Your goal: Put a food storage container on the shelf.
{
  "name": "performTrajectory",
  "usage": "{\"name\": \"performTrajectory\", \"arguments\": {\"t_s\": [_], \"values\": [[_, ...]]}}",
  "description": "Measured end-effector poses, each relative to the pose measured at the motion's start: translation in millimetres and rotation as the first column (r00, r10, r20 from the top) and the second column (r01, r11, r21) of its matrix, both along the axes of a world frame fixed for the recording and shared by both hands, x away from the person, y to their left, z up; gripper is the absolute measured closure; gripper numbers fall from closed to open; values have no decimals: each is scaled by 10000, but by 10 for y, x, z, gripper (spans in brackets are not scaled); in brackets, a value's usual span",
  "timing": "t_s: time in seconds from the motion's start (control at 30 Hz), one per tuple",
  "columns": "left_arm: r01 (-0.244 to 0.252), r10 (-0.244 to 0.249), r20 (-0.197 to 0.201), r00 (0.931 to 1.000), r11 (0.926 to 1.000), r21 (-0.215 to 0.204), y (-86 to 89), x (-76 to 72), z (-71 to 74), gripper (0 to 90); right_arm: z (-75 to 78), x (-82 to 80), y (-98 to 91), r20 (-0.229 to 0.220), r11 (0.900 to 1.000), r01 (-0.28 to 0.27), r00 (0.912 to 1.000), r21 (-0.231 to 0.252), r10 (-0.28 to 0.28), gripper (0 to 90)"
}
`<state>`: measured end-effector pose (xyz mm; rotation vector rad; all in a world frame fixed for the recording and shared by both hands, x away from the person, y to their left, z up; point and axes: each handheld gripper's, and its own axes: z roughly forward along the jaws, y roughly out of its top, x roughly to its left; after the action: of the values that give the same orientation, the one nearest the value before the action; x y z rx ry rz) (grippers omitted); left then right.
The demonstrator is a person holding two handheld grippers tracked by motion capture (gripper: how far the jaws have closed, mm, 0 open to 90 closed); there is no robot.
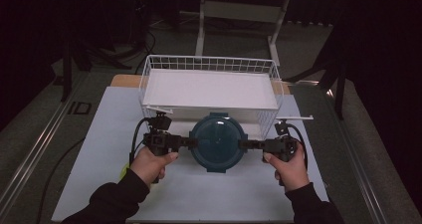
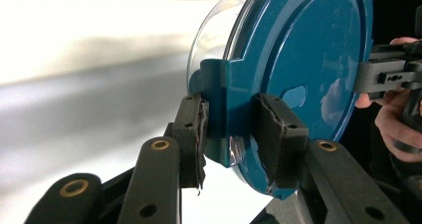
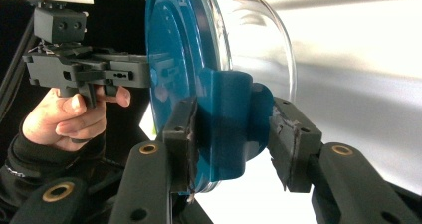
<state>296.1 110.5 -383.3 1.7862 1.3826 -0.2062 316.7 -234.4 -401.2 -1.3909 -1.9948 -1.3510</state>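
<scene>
A round container (image 1: pixel 217 142) with a teal lid and a clear glass bowl hangs just above the white mat, held level between both grippers. My left gripper (image 1: pixel 191 142) is shut on the teal latch tab at its left side; in the left gripper view the pads (image 2: pixel 195 129) pinch that tab (image 2: pixel 219 104) below the lid (image 2: pixel 303 59). My right gripper (image 1: pixel 243 144) is shut on the opposite tab (image 3: pixel 226 119), with the glass bowl (image 3: pixel 259 45) to the right of it. Each gripper view also shows the other hand's gripper (image 2: pixel 393 77) (image 3: pixel 89 69) across the lid.
A white wire basket (image 1: pixel 209 63) with a flat white floor stands directly behind the container. The white mat (image 1: pixel 99 149) covers the table. A small yellow-green thing (image 1: pixel 123 171) peeks out beside the left wrist. Dark floor and a desk frame lie beyond.
</scene>
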Motion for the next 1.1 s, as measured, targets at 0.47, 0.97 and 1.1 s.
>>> {"name": "performTrajectory", "arguments": {"t_s": [0.47, 0.97, 1.1], "values": [[-186, 162, 904, 9958, 9995, 256, 110, 189, 651, 641, 566, 231, 114, 795, 9993, -113, 9968, 355, 84, 573], [-463, 433, 1022, 9938, 9986, 272, 158, 577, 931, 639, 887, 634, 190, 1000, 9988, 141, 9948, 465, -187, 570], [-631, 600, 1061, 9925, 9977, 260, 163, 672, 902, 637, 851, 765, 209, 847, 9986, 256, 9960, 462, -294, 567]]}}
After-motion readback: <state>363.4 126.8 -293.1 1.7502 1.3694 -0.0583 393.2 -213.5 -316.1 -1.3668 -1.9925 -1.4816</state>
